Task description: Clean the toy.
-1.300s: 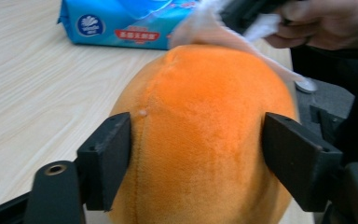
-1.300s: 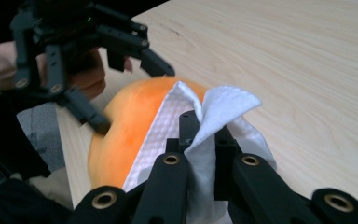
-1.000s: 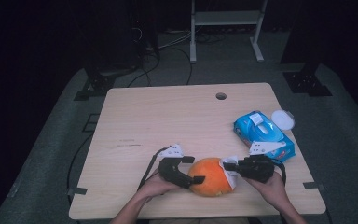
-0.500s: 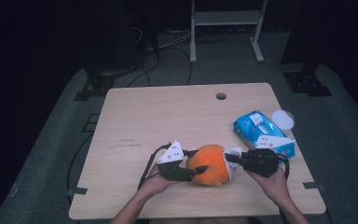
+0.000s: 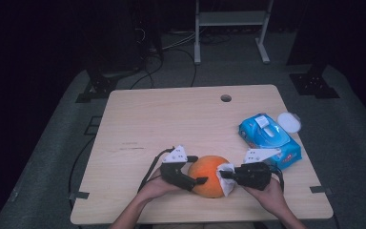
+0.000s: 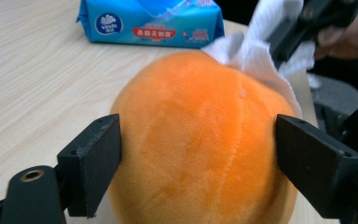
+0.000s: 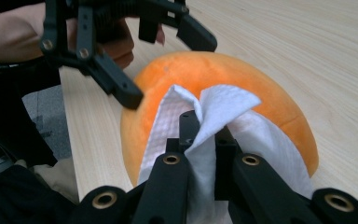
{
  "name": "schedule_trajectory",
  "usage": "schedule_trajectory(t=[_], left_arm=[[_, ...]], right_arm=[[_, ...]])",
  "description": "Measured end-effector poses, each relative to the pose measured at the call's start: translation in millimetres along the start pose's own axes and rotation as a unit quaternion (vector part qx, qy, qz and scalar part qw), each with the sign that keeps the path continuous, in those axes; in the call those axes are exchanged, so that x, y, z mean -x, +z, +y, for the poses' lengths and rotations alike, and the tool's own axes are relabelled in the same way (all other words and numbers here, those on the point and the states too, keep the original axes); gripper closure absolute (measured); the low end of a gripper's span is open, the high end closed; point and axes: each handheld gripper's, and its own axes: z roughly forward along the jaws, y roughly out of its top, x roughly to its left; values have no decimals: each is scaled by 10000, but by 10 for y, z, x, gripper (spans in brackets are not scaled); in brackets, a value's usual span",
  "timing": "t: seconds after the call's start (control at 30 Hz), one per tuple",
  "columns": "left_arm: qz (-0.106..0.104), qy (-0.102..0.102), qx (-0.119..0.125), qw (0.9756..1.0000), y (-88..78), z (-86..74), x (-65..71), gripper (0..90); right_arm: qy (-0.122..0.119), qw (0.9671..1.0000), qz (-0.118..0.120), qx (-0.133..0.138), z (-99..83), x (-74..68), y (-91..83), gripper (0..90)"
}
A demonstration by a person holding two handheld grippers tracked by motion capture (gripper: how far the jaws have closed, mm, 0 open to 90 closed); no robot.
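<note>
An orange plush ball (image 5: 208, 175) rests near the table's front edge. My left gripper (image 5: 198, 169) straddles its left side. In the left gripper view the ball (image 6: 196, 140) sits between the two black pads (image 6: 95, 163), which lie against its sides. These jaws have just been opening, with the ball still between them. My right gripper (image 5: 221, 174) is shut on a folded white wipe (image 5: 226, 177) and holds it against the ball's right side. In the right gripper view the wipe (image 7: 223, 105) drapes over the ball (image 7: 242, 70), and the left gripper (image 7: 170, 72) stands beyond it.
A blue pack of wet wipes (image 5: 269, 136) lies right of the ball, with a round white lid (image 5: 289, 121) behind it. The wooden table (image 5: 171, 124) has a cable hole (image 5: 226, 98) near its far edge. Black stands and cables lie on the floor beyond.
The right gripper has slid the wipe leftward against the ball's side. The ball shifted slightly away from the front edge and then back.
</note>
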Motion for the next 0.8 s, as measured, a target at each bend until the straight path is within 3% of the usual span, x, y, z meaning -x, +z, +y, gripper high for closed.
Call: schedule_trajectory(t=[0.1,0.27,0.37,0.53,0.6,0.7,0.8], left_arm=[[34,199,-58,9998,14,9,46,201],[116,598,-131,9981,32,8,147,233],[90,522,-73,9986,11,-27,131,241],[35,368,72,9993,-5,-45,108,193],[45,453,39,9990,6,-40,117,208],[84,600,-12,9982,26,-18,145,236],[115,798,-75,9967,49,-4,182,251]], right_arm=[[-82,10000,-31,19,33,-30,-8,861],[-449,9989,-33,109,199,-126,74,861],[-502,9987,-65,78,210,-99,92,862],[-343,9993,-174,25,80,-5,6,862],[-288,9993,-225,7,50,16,-42,861],[-391,9989,-248,-5,88,-31,-39,861],[-539,9985,-39,28,176,-115,47,860]])
